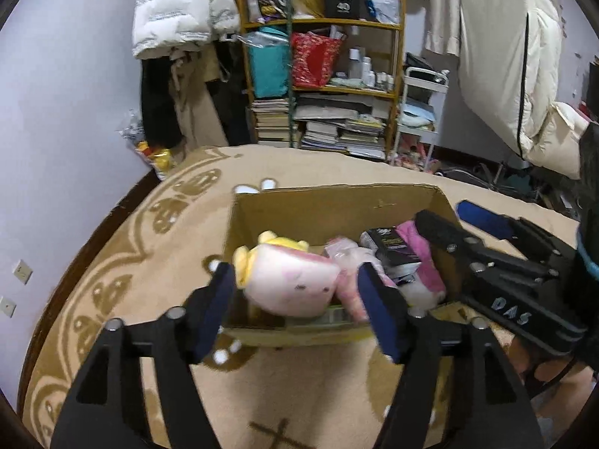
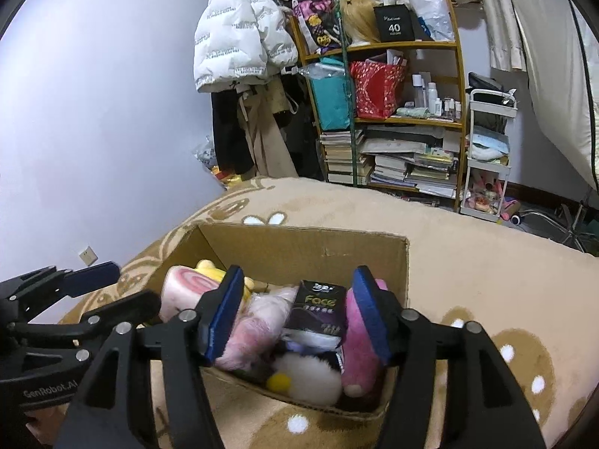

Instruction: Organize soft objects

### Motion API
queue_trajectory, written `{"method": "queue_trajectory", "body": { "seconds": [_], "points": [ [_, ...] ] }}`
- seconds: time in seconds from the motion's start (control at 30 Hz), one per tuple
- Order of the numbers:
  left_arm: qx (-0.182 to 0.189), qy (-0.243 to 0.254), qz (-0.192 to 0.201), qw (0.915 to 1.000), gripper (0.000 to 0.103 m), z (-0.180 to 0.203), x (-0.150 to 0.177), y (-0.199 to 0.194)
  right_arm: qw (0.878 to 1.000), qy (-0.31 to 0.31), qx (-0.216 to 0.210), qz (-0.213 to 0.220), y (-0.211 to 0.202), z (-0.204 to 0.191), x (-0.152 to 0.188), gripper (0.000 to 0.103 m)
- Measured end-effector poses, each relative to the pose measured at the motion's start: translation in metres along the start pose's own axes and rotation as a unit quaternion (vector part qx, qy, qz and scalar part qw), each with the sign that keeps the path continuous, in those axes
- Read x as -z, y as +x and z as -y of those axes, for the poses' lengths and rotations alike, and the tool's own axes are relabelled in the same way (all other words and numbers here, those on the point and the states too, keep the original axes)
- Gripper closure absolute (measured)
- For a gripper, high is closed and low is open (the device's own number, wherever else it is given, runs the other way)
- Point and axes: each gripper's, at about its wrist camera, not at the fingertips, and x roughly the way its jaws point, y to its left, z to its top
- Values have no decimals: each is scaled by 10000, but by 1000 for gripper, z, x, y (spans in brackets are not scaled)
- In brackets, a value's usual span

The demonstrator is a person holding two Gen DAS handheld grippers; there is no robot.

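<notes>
An open cardboard box stands on the rug and holds several soft things. A pink block-shaped plush with yellow ears lies at its left side, blurred, between the fingers of my left gripper, which is open and does not press on it. My right gripper is open over the box's right half. Below it lie a black tissue pack, a magenta plush, a pale pink furry toy and a white fluffy toy. Each gripper shows in the other's view, the right and the left.
The box rests on a beige rug with brown patterns. Behind it stand a wooden shelf crammed with books and bags, a white cart, a hanging white puffy jacket and cream bedding. A plain wall lies to the left.
</notes>
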Motion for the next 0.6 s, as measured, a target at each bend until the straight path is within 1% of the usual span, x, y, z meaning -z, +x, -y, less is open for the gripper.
{"method": "queue_trajectory", "body": {
  "seconds": [0.03, 0.07, 0.13, 0.2, 0.27, 0.3, 0.4, 0.5, 0.6],
  "points": [
    [-85, 3, 73, 9999, 29, -2, 1, -7, 10000, 7, 4, 40, -6, -1, -1, 27],
    [-154, 16, 129, 9998, 25, -4, 1, -13, 10000, -5, 7, 82, -12, -3, -2, 25],
    [-285, -3, 249, 9993, 21, -10, 1, -28, 9999, -33, 37, 158, -24, -6, -4, 14],
    [-332, -61, 334, 9989, 17, -15, 0, -40, 9996, -32, 67, 267, -40, -9, -6, 10],
    [-376, -134, 442, 9982, 9, -20, -1, -55, 9995, -37, 86, 301, -53, -11, -8, 7],
    [-399, -154, 492, 9979, 8, -21, 0, -62, 9994, -52, 122, 326, -60, -12, -8, 0],
    [-449, -93, 610, 9971, 3, -21, 3, -83, 9985, -179, 176, 479, -81, -18, -8, 0],
    [-568, 88, 714, 9958, 2, -19, 10, -101, 9976, -354, 301, 516, -100, -27, -9, 0],
    [-631, 151, 796, 9947, 1, -18, 17, -118, 9967, -410, 320, 620, -121, -34, -7, 0]
  ]
}}
